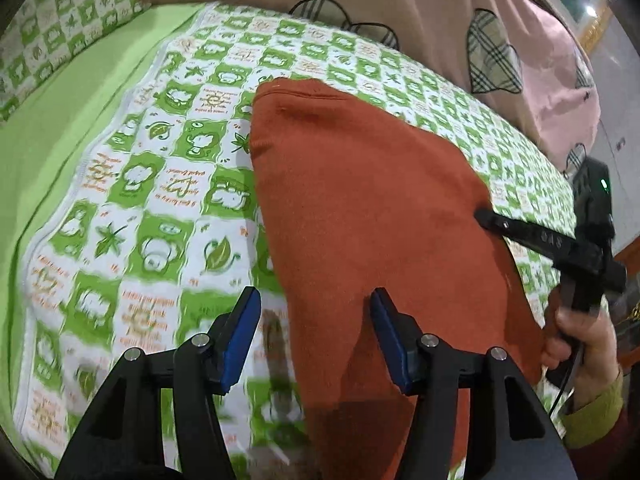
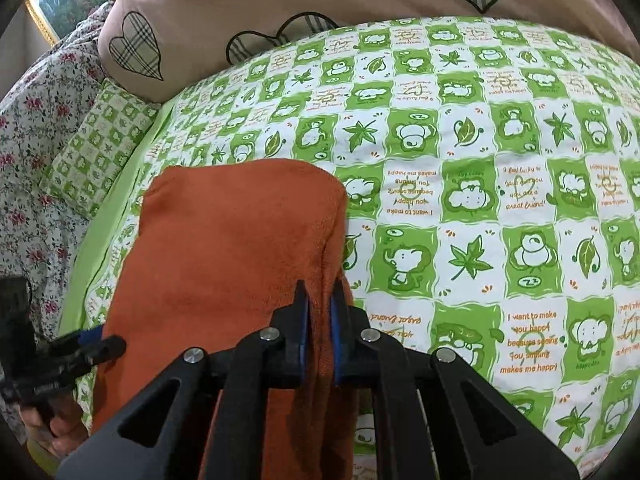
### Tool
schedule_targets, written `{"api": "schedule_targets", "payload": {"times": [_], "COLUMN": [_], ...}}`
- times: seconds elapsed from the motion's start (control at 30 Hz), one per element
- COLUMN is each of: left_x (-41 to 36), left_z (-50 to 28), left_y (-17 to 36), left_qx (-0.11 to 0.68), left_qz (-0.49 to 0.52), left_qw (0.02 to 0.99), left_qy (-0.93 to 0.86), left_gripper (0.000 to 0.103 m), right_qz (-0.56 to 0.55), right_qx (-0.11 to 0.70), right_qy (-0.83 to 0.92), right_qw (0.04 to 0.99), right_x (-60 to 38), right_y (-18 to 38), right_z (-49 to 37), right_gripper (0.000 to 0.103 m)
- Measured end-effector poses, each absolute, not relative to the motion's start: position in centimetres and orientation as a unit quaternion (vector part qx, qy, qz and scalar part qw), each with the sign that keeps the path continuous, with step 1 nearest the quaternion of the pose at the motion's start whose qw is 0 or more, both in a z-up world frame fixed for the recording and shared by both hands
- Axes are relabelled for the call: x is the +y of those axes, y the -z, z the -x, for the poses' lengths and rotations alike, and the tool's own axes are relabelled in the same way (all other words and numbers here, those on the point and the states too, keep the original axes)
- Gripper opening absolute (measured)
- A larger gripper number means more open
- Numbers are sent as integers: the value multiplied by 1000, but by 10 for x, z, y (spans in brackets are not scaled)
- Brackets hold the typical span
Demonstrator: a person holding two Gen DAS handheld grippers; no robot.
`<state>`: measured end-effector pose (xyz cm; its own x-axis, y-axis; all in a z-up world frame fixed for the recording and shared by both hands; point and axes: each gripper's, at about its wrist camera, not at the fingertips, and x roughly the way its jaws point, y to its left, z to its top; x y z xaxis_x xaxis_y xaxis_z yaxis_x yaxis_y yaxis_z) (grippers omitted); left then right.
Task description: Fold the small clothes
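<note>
Here the right gripper (image 2: 319, 320) is pinching the near right edge of the orange garment (image 2: 236, 248), while the left gripper (image 1: 314, 340), jaws spread and empty, is straddling its left edge. The garment is lying on the green checked sheet (image 2: 480, 160), its long axis running away toward the pink quilt (image 2: 240, 8).

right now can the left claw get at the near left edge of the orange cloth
Probably yes. The left claw is open and straddles that edge of the orange cloth, with nothing between them. The right claw is shut on the cloth's right edge, away from that side.
</note>
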<state>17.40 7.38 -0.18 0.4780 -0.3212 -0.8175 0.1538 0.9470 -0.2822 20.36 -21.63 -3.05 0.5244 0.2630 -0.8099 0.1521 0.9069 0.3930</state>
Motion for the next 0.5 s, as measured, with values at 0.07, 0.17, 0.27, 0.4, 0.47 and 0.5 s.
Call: {"api": "schedule_targets", "payload": {"times": [0.07, 0.17, 0.27, 0.4, 0.47, 0.5], "left_x": [76, 84, 92, 93, 88, 84], "left_z": [-159, -126, -93, -56, -44, -40], "left_y": [-1, -6, -10, -7, -2, 0], "left_qx": [488, 479, 469, 462, 461, 460], "left_qz": [81, 78, 72, 58, 40, 31], "left_qw": [857, 860, 864, 864, 865, 866], "left_qy": [144, 156, 169, 189, 193, 194], "left_gripper": [57, 57, 59, 64, 64, 64], "right_qz": [-234, -241, -241, -248, -250, -251], "right_qx": [489, 481, 473, 476, 484, 488], "right_qy": [-38, -36, -46, -47, -44, -41], "right_qw": [840, 842, 846, 843, 837, 835], "right_x": [-220, -217, -214, -208, -203, -202], "right_y": [28, 15, 3, 0, 6, 10], "right_z": [-198, -175, -139, -85, -63, -57], "right_gripper": [17, 26, 26, 30, 30, 30]}}
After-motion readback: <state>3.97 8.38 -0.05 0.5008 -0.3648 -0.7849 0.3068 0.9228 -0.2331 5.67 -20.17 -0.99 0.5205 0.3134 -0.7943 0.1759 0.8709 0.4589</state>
